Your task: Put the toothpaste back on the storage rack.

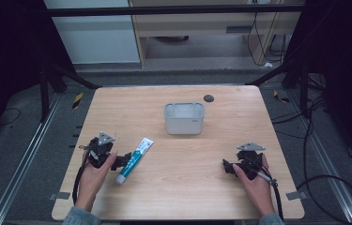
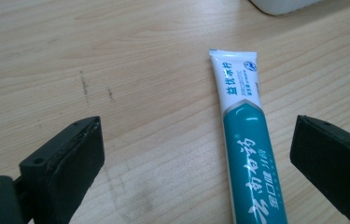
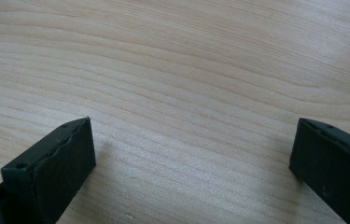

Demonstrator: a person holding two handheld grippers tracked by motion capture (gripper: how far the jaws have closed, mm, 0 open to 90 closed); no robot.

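Fingers [image 2: 65,158] of the left gripper [image 1: 119,161] are wide apart, with the toothpaste tube [image 2: 249,154] lying flat on the counter [image 1: 173,187] between them, close to one finger. The right gripper [image 1: 230,167] is open too, far from the tube. A squeeze might pinch off-center, so the tube could slip or spin away.
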